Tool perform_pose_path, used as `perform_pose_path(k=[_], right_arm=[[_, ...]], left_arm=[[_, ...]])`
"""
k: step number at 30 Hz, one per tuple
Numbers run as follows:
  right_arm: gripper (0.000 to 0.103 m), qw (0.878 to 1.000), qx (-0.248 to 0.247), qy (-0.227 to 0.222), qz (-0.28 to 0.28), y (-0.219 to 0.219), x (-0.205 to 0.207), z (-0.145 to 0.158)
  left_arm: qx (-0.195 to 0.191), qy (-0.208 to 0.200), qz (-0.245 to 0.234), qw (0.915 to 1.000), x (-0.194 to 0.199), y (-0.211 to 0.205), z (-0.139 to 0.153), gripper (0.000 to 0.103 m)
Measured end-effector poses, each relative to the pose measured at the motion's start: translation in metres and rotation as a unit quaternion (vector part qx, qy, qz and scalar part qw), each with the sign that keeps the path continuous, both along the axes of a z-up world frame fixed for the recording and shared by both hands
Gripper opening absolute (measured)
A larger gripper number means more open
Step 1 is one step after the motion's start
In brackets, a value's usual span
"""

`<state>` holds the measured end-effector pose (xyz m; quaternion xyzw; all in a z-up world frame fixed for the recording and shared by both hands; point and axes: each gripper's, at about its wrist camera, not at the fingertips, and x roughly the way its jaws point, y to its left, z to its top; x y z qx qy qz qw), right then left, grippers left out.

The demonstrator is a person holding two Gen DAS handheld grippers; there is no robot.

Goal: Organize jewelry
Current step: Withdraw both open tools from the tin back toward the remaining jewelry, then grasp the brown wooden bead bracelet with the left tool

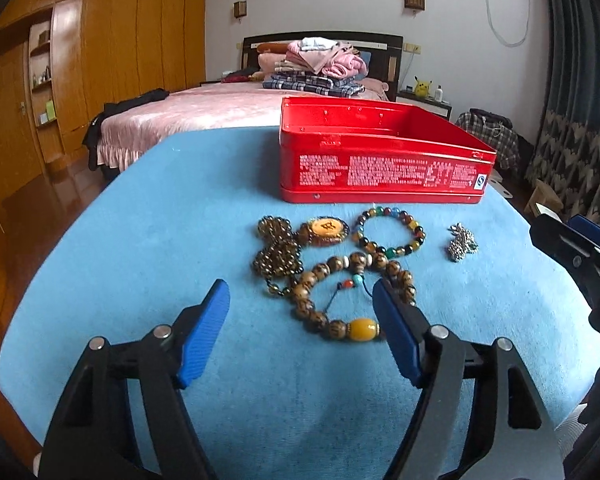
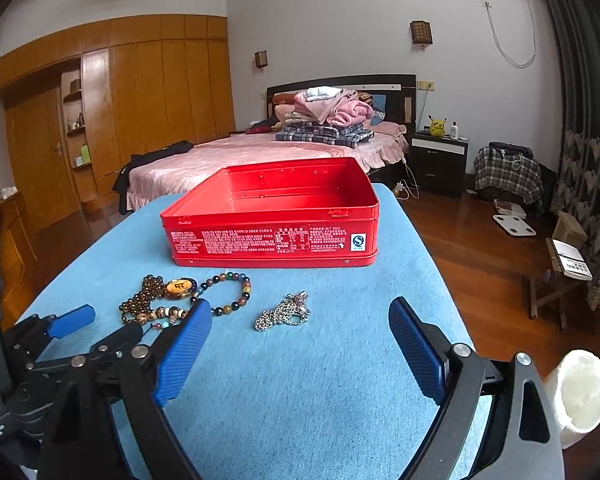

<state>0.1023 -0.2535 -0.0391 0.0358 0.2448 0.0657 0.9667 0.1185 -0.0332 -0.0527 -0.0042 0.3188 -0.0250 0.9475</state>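
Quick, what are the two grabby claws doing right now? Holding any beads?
Left gripper: open, holding nothing; the wooden bead bracelet lies between its fingers.
Right gripper: open, empty, nothing between its fingers.

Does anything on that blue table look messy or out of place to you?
The jewelry lies loose on the blue cloth, none in the red tin. The brown bead chain is bunched up and overlaps the wooden bead bracelet; the silver chain sits heaped. Nothing looks broken.
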Motion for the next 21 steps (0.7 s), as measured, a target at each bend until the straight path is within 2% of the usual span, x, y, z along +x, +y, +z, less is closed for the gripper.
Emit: perform_pose_path(k=[8,17,18,19,20,21], right_arm=[[0.088,1.0,-0.001,0.004,0.003,0.0,0.001,-0.003],[0.088,1.0,-0.003,0.011,0.007,0.003,0.004,-0.006],[0.088,1.0,-0.003,0.012,0.007,0.003,0.004,-0.007],[0.088,1.0,-0.003,0.012,0.007,0.003,0.004,-0.007],[0.088,1.0,-0.004,0.014,0.008,0.004,0.004,-0.007],[0.088,1.0,-0.004,0.015,0.008,0.004,0.005,-0.008]], left_arm=[[-0.017,0.02,0.002,0.9996,0.005,0.0,-0.01,0.064],[-0.056,0.039,-0.002,0.9977,0.01,0.001,-0.012,0.049],[-0.064,0.041,-0.001,0.9971,0.01,0.002,-0.012,0.045],[-0.067,0.042,-0.002,0.9969,0.011,0.002,-0.012,0.035],[-0.07,0.043,-0.004,0.9966,0.011,0.002,-0.012,0.031],[-0.068,0.043,-0.003,0.9967,0.012,0.001,-0.013,0.018]])
